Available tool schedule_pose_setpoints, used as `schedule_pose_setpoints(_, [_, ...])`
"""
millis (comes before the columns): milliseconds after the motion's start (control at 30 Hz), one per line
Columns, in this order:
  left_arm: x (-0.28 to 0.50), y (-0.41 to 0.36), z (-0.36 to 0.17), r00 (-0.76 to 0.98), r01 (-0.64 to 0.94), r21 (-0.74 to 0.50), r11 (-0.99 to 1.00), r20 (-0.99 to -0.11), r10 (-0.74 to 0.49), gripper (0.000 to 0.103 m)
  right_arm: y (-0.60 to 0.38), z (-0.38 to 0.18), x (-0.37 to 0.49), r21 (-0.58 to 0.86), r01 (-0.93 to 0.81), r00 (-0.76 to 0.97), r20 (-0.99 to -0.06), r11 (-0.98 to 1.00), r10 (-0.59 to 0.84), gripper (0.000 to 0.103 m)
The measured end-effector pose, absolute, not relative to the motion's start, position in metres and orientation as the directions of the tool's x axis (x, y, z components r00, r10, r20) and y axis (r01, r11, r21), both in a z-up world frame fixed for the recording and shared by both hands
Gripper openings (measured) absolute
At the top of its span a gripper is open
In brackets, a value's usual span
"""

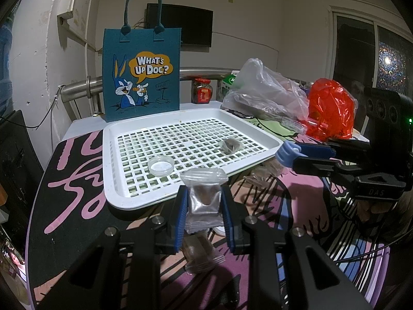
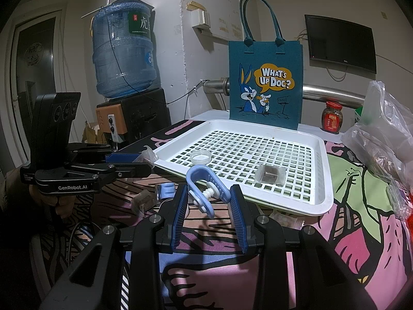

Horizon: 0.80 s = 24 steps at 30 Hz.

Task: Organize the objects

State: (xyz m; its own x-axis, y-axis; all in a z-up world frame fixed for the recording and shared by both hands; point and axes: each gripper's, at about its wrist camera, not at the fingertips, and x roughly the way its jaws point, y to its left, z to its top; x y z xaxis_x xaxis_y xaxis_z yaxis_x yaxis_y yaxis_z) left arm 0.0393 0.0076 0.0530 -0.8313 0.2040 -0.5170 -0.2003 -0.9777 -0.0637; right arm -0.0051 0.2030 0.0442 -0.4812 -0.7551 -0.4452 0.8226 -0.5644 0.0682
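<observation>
Cluttered desk, white tray mid. Left hand-held gripper pinches sachet at tray's near edge; right hand-held gripper w/ blue clip looks loosely held. Slick foil could slip, 2 tools may bump.

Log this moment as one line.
left tool: holds snack packet | right tool: holds blue clip | white tray: lid, packet inside

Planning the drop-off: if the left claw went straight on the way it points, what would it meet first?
Probably the white tray: its near rim lies just past the snack packet held by the left claw. Depth unclear.
</observation>
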Motion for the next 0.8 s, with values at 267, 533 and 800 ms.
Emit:
schedule_pose_setpoints(267, [0.0393, 0.008, 0.0529, -0.832, -0.2, -0.063, -0.978, -0.517, 0.204, 0.025, 0.2031, 0.0443, -0.0051, 0.068, 0.823, -0.481, -0.445, -0.564, -0.755, 0.033])
schedule_pose_setpoints(533, [0.0392, 0.0083, 0.0527, -0.83, -0.204, -0.063, -0.977, -0.518, 0.207, 0.025, 0.203, 0.0443, -0.0052, 0.068, 0.823, -0.481, -0.445, -0.564, -0.755, 0.033])
schedule_pose_setpoints(800, [0.039, 0.0083, 0.052, -0.83, -0.207, -0.062, -0.976, -0.518, 0.208, 0.025, 0.2023, 0.0441, -0.0051, 0.068, 0.823, -0.481, -0.445, -0.564, -0.755, 0.033])
